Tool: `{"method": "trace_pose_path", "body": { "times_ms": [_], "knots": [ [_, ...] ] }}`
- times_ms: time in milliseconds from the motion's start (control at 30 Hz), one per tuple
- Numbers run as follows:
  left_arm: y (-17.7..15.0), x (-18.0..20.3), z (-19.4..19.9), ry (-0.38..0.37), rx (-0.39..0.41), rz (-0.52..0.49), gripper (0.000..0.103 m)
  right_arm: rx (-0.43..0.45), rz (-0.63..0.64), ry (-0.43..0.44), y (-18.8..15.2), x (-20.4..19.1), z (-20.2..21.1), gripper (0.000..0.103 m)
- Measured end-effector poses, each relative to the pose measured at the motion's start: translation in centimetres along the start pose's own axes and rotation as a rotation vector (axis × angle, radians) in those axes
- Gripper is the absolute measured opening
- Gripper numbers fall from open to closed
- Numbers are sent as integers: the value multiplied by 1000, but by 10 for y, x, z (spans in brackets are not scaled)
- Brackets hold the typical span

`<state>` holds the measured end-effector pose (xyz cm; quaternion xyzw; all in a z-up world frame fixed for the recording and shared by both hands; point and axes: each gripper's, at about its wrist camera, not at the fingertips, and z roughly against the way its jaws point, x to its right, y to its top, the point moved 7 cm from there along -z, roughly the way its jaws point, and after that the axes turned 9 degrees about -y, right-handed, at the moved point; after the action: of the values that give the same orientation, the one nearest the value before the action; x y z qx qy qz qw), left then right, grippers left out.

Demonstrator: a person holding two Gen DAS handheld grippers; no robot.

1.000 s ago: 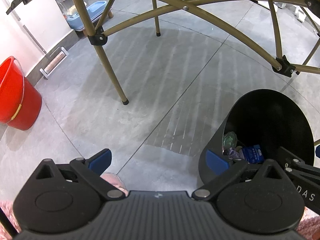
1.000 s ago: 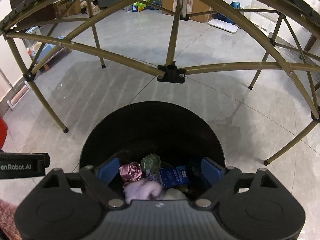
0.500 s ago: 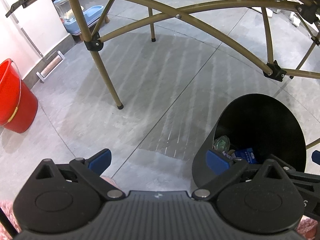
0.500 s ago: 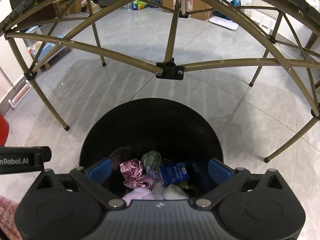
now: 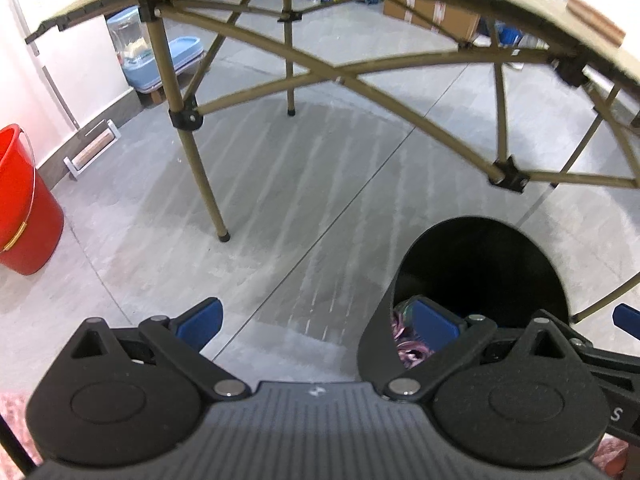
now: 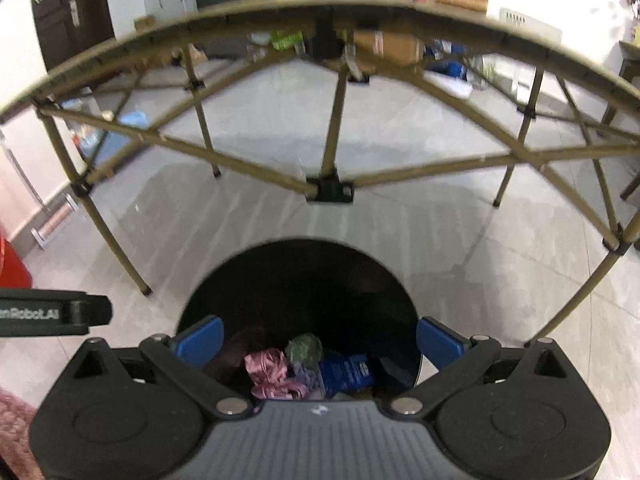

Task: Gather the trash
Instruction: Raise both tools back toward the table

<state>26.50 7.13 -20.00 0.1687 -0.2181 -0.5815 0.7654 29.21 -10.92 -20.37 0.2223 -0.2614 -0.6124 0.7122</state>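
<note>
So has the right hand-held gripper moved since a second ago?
Yes. The right hand-held gripper has risen and tipped upward: the black bin sits lower in its view, and the folding table's top now shows. Its jaws have just been opening, empty.

Black tools (image 6: 320,338), blue pads (image 6: 200,340), silver screws

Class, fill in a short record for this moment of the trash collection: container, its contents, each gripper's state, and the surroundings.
container: black bin standing on the grey floor
contents: pink crumpled wrapper, green wad, blue packet
right gripper: open, nothing between the jaws, above the bin mouth
left gripper: open, holding nothing, beside the bin
surroundings: folding table over the floor, red bucket by the wall
</note>
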Motion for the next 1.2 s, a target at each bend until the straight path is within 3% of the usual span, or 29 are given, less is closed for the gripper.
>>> {"method": "trace_pose_path", "body": {
  "times_ms": [267, 567, 800, 1200],
  "knots": [
    [16, 17, 48, -57, 103, 0, 103, 228, -50, 34, 33, 19, 65, 103],
    [46, 43, 110, -118, 193, -25, 103, 405, -91, 33, 84, 50, 128, 103],
    [85, 61, 139, -132, 243, -73, 103, 459, -70, 20, 125, 61, 146, 103],
    [177, 91, 137, -142, 295, -112, 103, 500, -62, -35, 213, 84, 129, 103]
  ]
}}
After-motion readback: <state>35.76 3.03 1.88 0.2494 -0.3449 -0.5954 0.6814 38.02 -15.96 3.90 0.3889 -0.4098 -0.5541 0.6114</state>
